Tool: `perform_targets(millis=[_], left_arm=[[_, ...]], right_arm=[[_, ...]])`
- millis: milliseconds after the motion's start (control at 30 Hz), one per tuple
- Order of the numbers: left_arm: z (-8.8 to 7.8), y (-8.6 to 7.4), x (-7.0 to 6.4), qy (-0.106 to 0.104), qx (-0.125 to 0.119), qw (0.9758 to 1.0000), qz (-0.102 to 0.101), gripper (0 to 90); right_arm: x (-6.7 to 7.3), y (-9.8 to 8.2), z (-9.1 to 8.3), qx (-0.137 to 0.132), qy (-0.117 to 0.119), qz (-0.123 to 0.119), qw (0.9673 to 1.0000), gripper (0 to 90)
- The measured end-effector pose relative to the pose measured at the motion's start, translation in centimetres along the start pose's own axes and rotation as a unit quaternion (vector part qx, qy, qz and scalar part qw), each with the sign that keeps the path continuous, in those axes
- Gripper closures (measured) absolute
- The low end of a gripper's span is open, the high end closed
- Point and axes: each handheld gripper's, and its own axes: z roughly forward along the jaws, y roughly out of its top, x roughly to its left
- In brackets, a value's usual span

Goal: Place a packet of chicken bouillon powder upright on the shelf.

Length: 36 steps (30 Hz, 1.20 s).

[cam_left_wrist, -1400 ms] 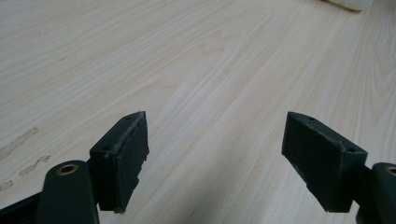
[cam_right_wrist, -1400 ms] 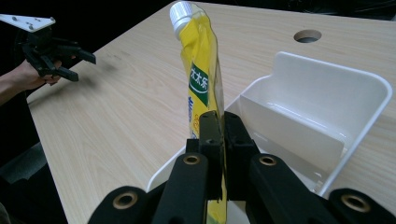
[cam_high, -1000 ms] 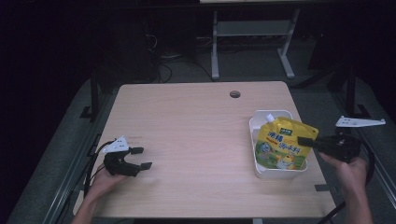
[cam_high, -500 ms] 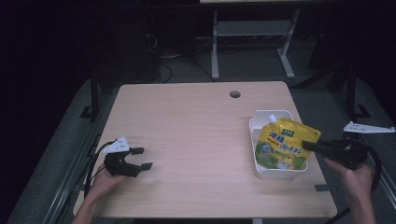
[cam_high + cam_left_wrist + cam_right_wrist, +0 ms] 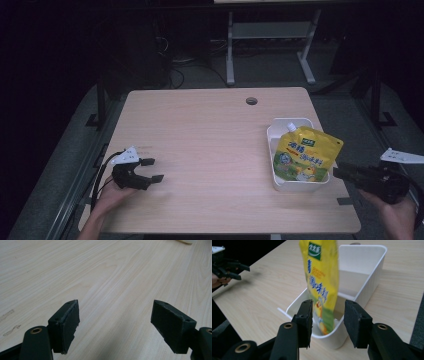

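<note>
A yellow spouted drink pouch (image 5: 306, 156) stands leaning in a white plastic bin (image 5: 299, 188) at the table's right side. My right gripper (image 5: 341, 173) hovers just off the bin's near right corner with its jaws pointed at the pouch. In the right gripper view the right gripper (image 5: 329, 305) is open, and the pouch (image 5: 320, 277) rises from the bin (image 5: 372, 270) just beyond its fingertips, apart from them. My left gripper (image 5: 154, 170) rests open near the table's front left. In the left gripper view the left gripper (image 5: 115, 315) spans only bare wood.
The light wooden table (image 5: 210, 135) has a round cable hole (image 5: 251, 101) near its far edge. The left gripper (image 5: 227, 266) appears far off in the right gripper view. A metal stand (image 5: 270, 35) and cables lie on the dark floor beyond.
My right gripper has drawn back from the pouch's right edge toward the table's front right. The pouch has settled slightly lower in the bin. The left gripper has stayed put.
</note>
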Motion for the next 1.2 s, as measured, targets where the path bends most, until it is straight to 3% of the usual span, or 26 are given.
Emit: perform_targets(millis=[267,633,967,1200], left_arm=[[-0.1,0.0,0.0,0.000,0.000,1.0000,0.002,22.5],[-0.1,0.0,-0.1,-0.002,0.000,1.0000,0.002,22.5],[-0.1,0.0,-0.1,-0.003,-0.002,1.0000,0.003,22.5],[-0.1,0.0,-0.1,-0.005,-0.002,1.0000,0.003,22.5]], right_arm=[[2.4,-1.0,0.1,0.010,0.014,-0.021,0.9996,56.4],[7.4,-0.1,3.8,0.031,0.064,-0.077,0.9945,50.3],[11.8,1.9,9.0,0.062,0.108,-0.126,0.9842,45.1],[15.0,3.1,13.6,0.092,0.145,-0.158,0.9724,42.4]])
